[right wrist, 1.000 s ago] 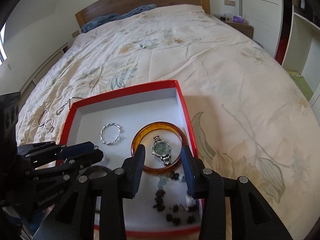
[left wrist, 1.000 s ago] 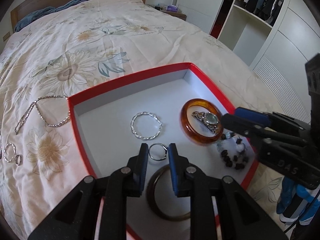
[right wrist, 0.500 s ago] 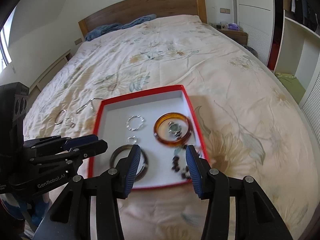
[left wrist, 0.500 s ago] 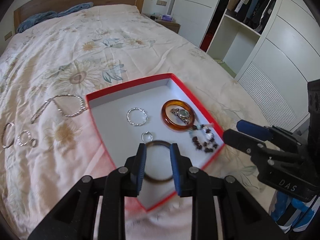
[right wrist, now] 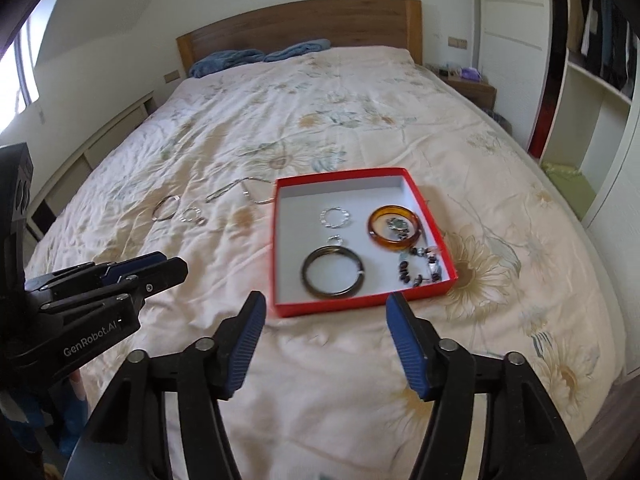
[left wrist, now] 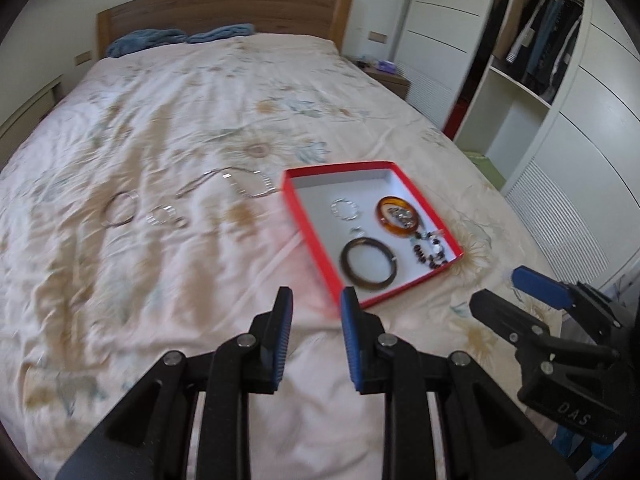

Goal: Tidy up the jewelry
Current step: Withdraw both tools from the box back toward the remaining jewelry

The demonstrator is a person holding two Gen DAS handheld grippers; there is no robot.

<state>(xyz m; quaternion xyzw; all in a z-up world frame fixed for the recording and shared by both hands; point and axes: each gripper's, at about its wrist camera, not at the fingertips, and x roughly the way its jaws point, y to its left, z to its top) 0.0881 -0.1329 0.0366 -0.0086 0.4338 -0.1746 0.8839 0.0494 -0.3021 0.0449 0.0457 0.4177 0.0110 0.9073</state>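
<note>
Two grippers hang above the near edge of the bed (right wrist: 360, 120), both empty. The left gripper (left wrist: 316, 328) has its jaws partly apart with nothing between them; they opened a little within the last second. The right gripper (right wrist: 324, 332) has just been spreading its jaws, which now stand wide with only the quilt showing in the gap.

From the right wrist view the red box (right wrist: 280, 248) lies at 12 o'clock from the right gripper, just beyond its tips, flat on the quilt. Inside it, a dark bangle (right wrist: 333, 273) sits at the near side, toward 6 o'clock. An amber bangle (right wrist: 376, 236) lies at 2 o'clock from it, with a watch (right wrist: 398, 227) inside its ring. A beaded bracelet (right wrist: 420, 266) lies in the corner at 4 o'clock, touching the amber bangle. A silver bracelet (right wrist: 335, 216) rests near the middle, and a small ring (right wrist: 334, 239) sits between it and the dark bangle.

Outside the box, toward 9 o'clock, a chain (right wrist: 240, 190) lies on the quilt just beside the box wall. Further that way are a thin hoop (right wrist: 165, 208) and small rings (right wrist: 194, 216).
</note>
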